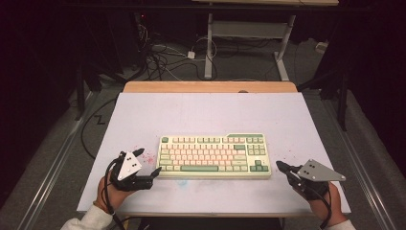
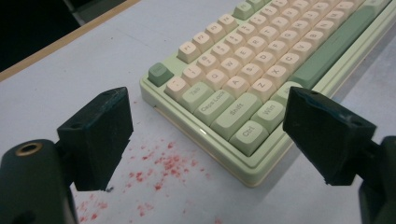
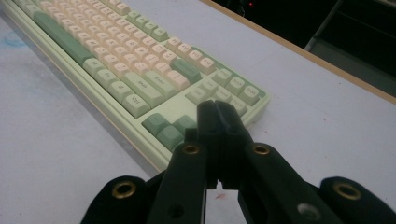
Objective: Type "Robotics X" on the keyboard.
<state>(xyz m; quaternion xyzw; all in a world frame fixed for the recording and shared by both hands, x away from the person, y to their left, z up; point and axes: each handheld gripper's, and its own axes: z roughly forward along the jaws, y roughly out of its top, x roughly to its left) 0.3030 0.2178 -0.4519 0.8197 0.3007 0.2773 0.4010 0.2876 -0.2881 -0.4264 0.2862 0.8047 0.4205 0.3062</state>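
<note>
The keyboard (image 1: 214,155) lies flat near the middle of the white table (image 1: 143,115), its long front edge toward the person, so both hands can reach it from either end. The left tongs (image 1: 149,163) stand wide apart just beside the keyboard's left front corner, touching nothing, with red specks (image 2: 163,163) on the table between them; I judge they are placed there to take that corner. The right tongs (image 1: 279,165) are pressed together and empty, just beside the keyboard's right end near the arrow keys (image 3: 168,128), probably to press a key or push the edge.
</note>
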